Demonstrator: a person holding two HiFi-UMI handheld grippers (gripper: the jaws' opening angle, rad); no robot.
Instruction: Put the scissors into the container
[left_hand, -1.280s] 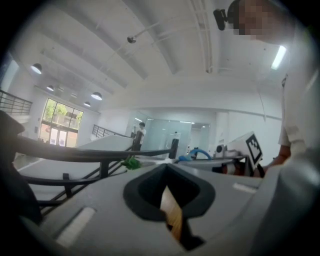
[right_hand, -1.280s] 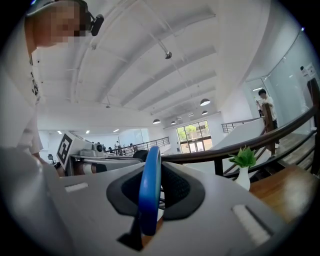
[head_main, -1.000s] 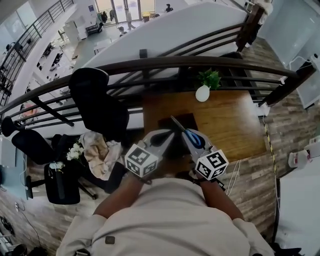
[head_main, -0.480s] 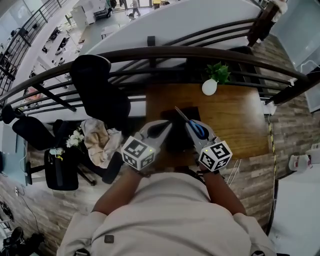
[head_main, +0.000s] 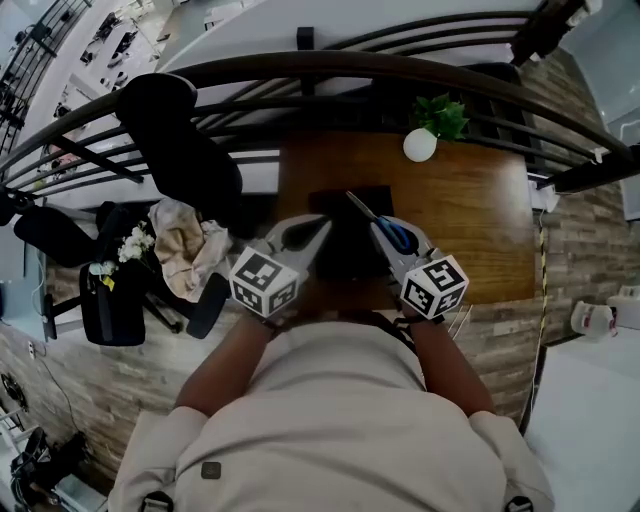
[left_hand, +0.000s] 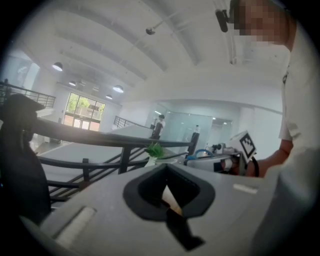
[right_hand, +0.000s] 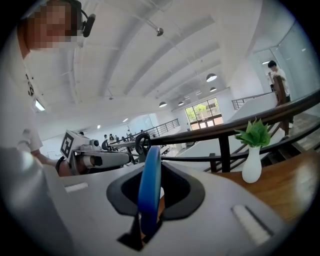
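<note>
My right gripper (head_main: 378, 226) is shut on the scissors (head_main: 399, 236), clamping their blue handle. The blades stick out up and to the left, over the dark container (head_main: 345, 255) on the wooden table (head_main: 470, 230). In the right gripper view the blue handle loop (right_hand: 149, 187) stands upright between the jaws of the right gripper (right_hand: 148, 210). My left gripper (head_main: 320, 222) hovers beside it at the container's left side, its jaws together with nothing between them. The left gripper view shows only wood through the hollow between the shut jaws of the left gripper (left_hand: 167, 197).
A white vase with a green plant (head_main: 421, 143) stands at the table's far edge, just before the dark railing (head_main: 350, 68). A black office chair (head_main: 180, 150) stands left of the table. A heap of cloth (head_main: 190, 250) and some flowers (head_main: 130, 245) lie further left.
Both grippers have come down and forward towards the table and the container. The scissors stay clamped in the right gripper. The head has tipped, so the table sits higher in the picture.
</note>
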